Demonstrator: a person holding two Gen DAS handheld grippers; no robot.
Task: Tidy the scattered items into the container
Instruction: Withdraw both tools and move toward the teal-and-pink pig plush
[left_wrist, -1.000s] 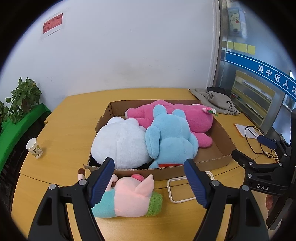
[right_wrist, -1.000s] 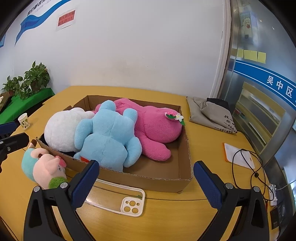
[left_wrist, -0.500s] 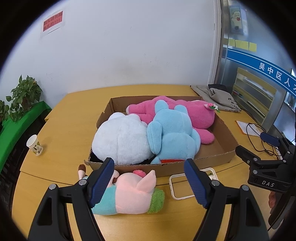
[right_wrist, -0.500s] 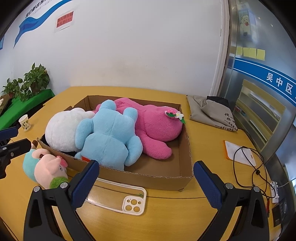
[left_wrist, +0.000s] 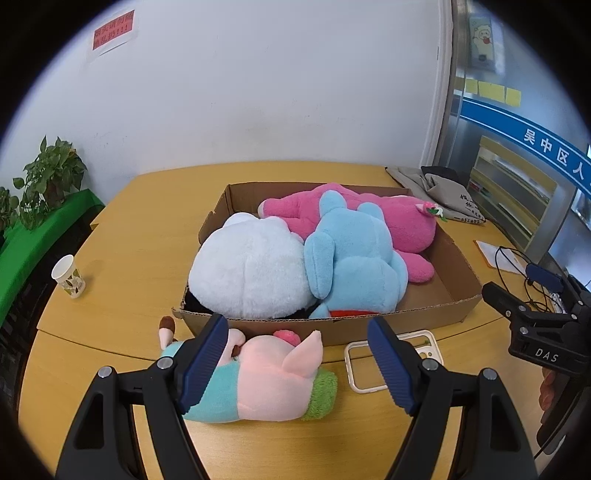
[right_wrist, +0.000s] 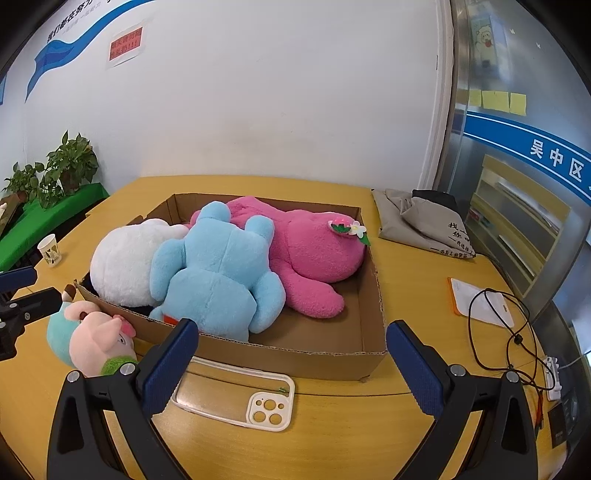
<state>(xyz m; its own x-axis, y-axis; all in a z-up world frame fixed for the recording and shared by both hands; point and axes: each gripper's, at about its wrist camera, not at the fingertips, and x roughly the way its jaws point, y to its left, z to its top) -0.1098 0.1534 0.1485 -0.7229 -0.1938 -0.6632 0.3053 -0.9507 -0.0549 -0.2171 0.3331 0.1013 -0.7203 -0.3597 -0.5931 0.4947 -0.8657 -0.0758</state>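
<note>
Now, at the far left, plants (left_wrist: 51, 173) sit on a green ledge beside the table (left_wrist: 147, 221), and a paper cup (left_wrist: 69, 276) stands alone on the wood, well apart from the box (left_wrist: 436, 314). Next comes the pig plush (left_wrist: 266, 376), pink with a teal back and a green tuft, lying on the table just outside the box's near wall. The left gripper (left_wrist: 295, 363) hovers over it with its fingers wide apart and nothing held; the left pad (left_wrist: 203, 363) overlaps the plush's teal side in the left wrist view (whether it touches cannot be told). Inside the box, a white plush (left_wrist: 247, 273) fills the left end, a blue plush (left_wrist: 354, 266) lies against it in the middle, and a pink plush (left_wrist: 399, 225) stretches along the far wall behind both. A clear phone case (right_wrist: 236, 395) lies flat on the table just beside the box's near wall, to the right of the pig. The right gripper (right_wrist: 291, 363) hangs above the case with its fingers spread wide and empty. Further right, a grey bag (right_wrist: 421, 225) rests on the table past the box, and a black cable (right_wrist: 498, 332) loops over an orange-edged card (right_wrist: 476, 301) near the table's right edge.
</note>
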